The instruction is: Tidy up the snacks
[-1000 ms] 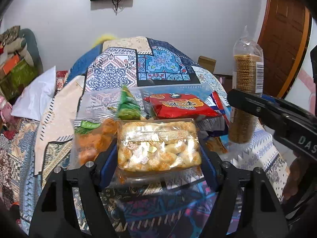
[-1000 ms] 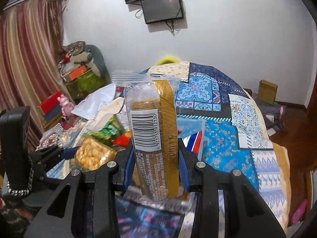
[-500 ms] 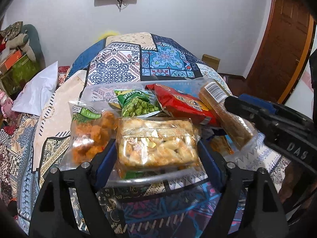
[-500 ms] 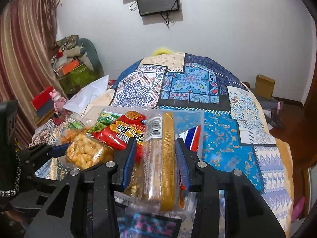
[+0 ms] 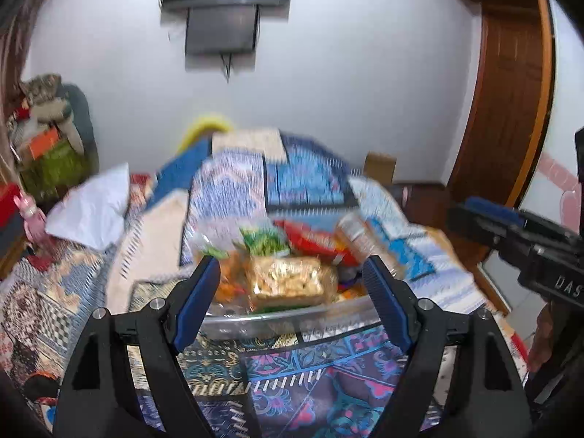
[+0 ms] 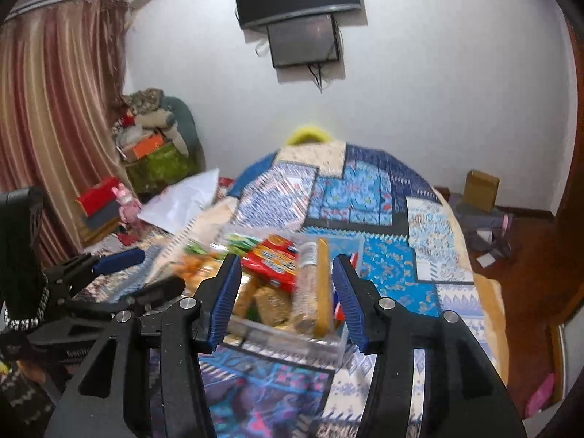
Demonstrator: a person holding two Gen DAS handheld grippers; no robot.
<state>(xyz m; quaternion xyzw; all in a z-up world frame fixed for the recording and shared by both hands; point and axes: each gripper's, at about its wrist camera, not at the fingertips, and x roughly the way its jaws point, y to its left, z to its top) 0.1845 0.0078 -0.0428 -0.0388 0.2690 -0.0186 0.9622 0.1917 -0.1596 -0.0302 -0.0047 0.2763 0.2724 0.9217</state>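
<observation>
A clear plastic bin (image 5: 277,319) (image 6: 292,339) sits on the patterned bedspread and holds the snacks. In it lie a pale puffed-snack pack (image 5: 290,283), an orange snack bag (image 5: 228,273), a green pea bag (image 5: 264,241), a red bag (image 5: 314,241) (image 6: 273,259) and a tall cracker sleeve (image 6: 314,284) (image 5: 359,241) lying along the right side. My left gripper (image 5: 292,303) is open and empty, just short of the bin. My right gripper (image 6: 286,299) is open and empty, pulled back above the bin's near side.
The patterned bedspread (image 6: 365,197) covers the bed. A white pillow (image 5: 91,211) lies at the left. Boxes and stuffed bags (image 6: 153,149) pile up by the curtain. A cardboard box (image 6: 480,189) sits on the floor at the right, near a wooden door (image 5: 511,109).
My right gripper laid the cracker sleeve into the bin and opened. My left gripper let go of the puffed-snack pack. Both grippers pulled back and tilted up.
</observation>
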